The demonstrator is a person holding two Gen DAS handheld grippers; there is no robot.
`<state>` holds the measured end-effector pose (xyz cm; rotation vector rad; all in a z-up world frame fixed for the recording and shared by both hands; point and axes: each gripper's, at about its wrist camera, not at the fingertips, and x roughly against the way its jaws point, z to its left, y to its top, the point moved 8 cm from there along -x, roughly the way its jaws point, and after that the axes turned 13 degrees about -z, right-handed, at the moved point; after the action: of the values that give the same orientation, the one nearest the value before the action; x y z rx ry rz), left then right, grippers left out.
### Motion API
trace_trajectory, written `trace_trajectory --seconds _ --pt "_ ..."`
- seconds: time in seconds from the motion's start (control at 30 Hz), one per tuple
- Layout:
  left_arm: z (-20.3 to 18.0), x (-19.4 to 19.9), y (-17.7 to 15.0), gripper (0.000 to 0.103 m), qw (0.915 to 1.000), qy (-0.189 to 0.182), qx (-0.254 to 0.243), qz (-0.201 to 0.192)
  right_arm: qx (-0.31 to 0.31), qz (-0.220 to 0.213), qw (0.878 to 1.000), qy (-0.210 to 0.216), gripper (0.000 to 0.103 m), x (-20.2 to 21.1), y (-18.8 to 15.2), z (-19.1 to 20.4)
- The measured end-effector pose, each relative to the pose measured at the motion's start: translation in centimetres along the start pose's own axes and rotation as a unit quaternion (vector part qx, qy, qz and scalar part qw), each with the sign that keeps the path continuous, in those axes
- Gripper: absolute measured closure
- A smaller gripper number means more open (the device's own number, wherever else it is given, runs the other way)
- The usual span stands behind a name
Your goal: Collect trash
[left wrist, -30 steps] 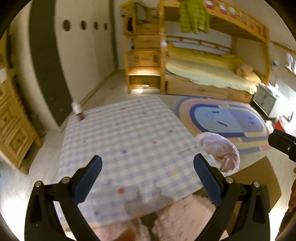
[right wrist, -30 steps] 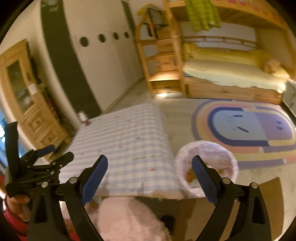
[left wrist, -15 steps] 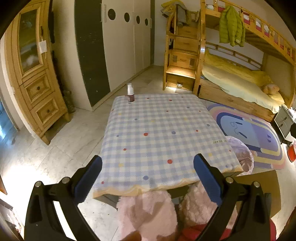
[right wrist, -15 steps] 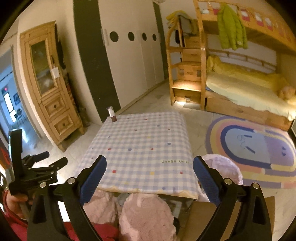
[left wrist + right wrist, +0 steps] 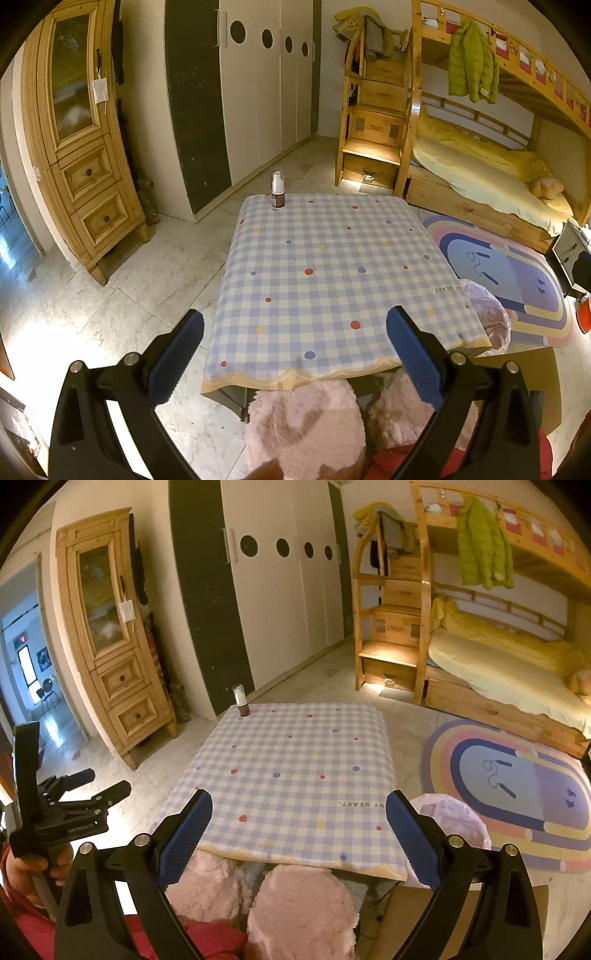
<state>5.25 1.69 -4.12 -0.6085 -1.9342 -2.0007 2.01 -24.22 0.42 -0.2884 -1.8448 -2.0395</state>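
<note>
I see a low table covered with a blue-and-white checked cloth with coloured dots (image 5: 332,273) filling the middle of both views, its scalloped yellow hem hanging over the near edge. To its right on the floor lies an oval rainbow-banded rug (image 5: 517,786). At the table's right near corner stands a round bin lined with a crinkled pale pink plastic bag (image 5: 454,819), touching or just beside the cloth's edge; I cannot tell what lies inside. Two fluffy pink stools (image 5: 299,908) sit tucked under the near edge.

The one small thing on the table is a little dark brown bottle with a white cap (image 5: 277,194), upright at the far left corner, well apart from both tools.

My left gripper (image 5: 293,350) hovers above the near edge, its blue-padded fingers (image 5: 177,354) spread wide with nothing between them. My right gripper (image 5: 299,830) hangs likewise, fingers (image 5: 410,834) wide and bare. From the right wrist view, the left tool shows at the lower left, gripped in a hand (image 5: 33,867) in a red sleeve.
</note>
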Motion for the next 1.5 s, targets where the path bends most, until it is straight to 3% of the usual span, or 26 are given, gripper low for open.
trace_trajectory --seconds 1.5 --pt "-0.39 -0.07 -0.24 0.007 1.0 -0.001 -0.002 0.007 -0.002 0.007 1.0 0.0 0.009 -0.54 -0.39 0.12"
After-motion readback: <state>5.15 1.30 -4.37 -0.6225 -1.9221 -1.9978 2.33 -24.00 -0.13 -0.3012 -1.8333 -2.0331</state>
